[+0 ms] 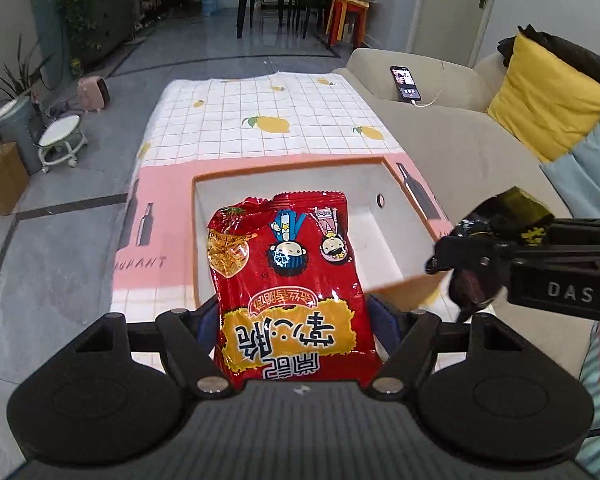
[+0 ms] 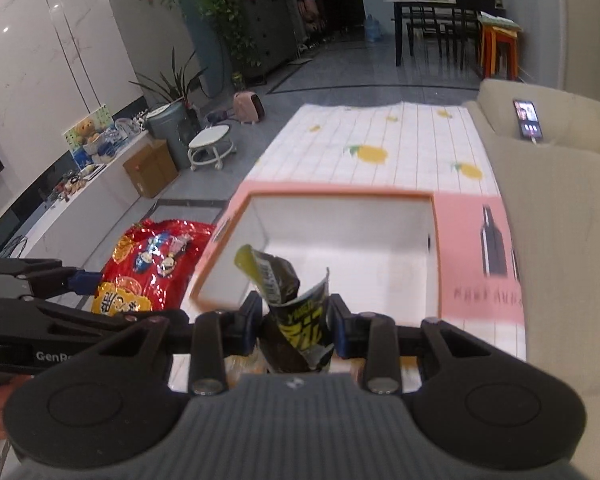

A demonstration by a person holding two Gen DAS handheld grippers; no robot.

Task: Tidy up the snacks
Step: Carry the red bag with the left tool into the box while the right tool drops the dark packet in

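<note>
A red snack bag (image 1: 288, 264) with cartoon figures hangs over a white box with an orange rim (image 1: 284, 168), and my left gripper (image 1: 296, 320) is shut on its lower part between blue pads. The right gripper (image 1: 472, 248) enters from the right edge, beside the box, carrying a dark packet (image 1: 516, 208). In the right wrist view my right gripper (image 2: 296, 320) is shut on that dark green packet with yellow lettering (image 2: 276, 276), in front of the box's near rim (image 2: 340, 216). The red bag (image 2: 152, 256) and left gripper (image 2: 100, 296) are left of the box.
The box sits on a pink mat (image 1: 160, 208) on a low table with a lemon-print cloth (image 1: 260, 120). A beige sofa (image 1: 440, 136) runs along the right, with a phone (image 1: 406, 84) and yellow cushion (image 1: 548, 96). A white stool (image 1: 60, 136) and cardboard box (image 1: 0, 176) stand on the floor at left.
</note>
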